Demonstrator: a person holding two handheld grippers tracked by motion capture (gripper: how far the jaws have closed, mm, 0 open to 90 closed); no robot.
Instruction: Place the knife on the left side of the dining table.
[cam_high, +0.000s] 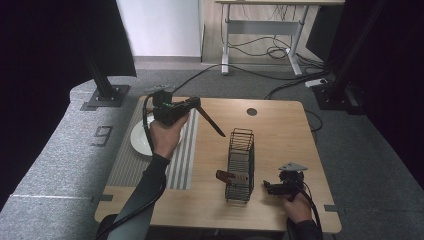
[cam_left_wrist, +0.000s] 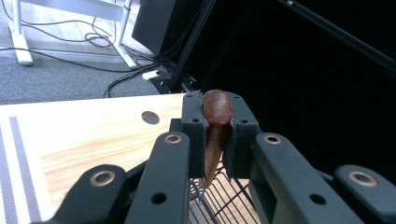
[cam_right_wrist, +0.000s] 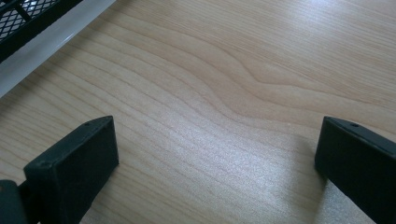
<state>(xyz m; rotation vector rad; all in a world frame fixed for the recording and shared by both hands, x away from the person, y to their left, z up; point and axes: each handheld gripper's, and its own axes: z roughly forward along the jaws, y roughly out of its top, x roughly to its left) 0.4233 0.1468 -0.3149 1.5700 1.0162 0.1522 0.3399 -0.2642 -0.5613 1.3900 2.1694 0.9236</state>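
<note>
Wooden table (grey carpet around) bears what looks like a wire rack.

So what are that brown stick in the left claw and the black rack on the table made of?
The stick looks like wood: reddish-brown, smooth, slightly glossy, with a rounded end, perhaps varnished; it could be a utensil handle. The left claw is shut on it. The rack seems to be thin metal wire with a black coating: fine bars in an open grid. The table shows pale wood grain, possibly laminate.
</note>
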